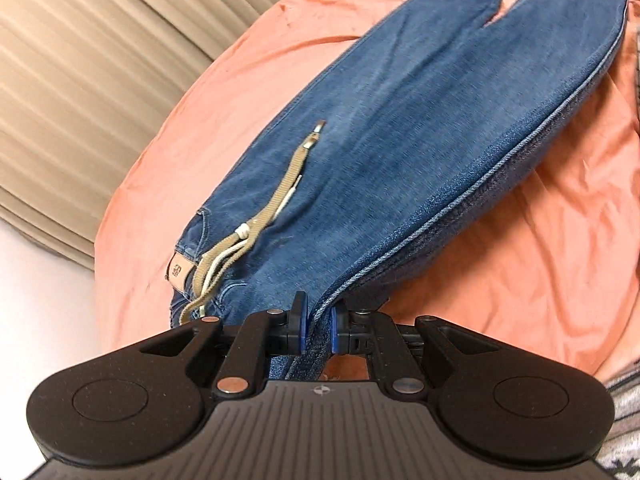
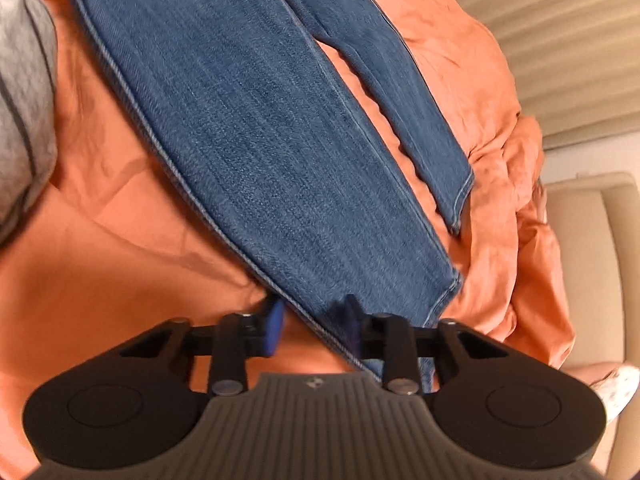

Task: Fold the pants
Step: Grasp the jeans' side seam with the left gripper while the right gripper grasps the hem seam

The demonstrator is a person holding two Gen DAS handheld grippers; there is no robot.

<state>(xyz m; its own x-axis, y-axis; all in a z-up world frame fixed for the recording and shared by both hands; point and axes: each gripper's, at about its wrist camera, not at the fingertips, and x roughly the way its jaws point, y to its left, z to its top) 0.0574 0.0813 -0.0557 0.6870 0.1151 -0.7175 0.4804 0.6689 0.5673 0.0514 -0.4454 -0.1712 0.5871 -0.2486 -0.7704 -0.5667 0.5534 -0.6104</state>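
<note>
A wrinkled orange cotton bedsheet spreads ahead of both grippers, with pleated beige curtains beyond and what may be a grey striped garment left.

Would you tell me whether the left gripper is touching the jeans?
Touching: the left wrist view shows the left gripper clamped on the jeans' seamed edge.

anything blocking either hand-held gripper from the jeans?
Nothing visible. The left hand-held gripper is already shut on the jeans at their seam edge. The right hand-held gripper straddles the leg's edge, pads apart, with only the orange sheet beneath.
</note>
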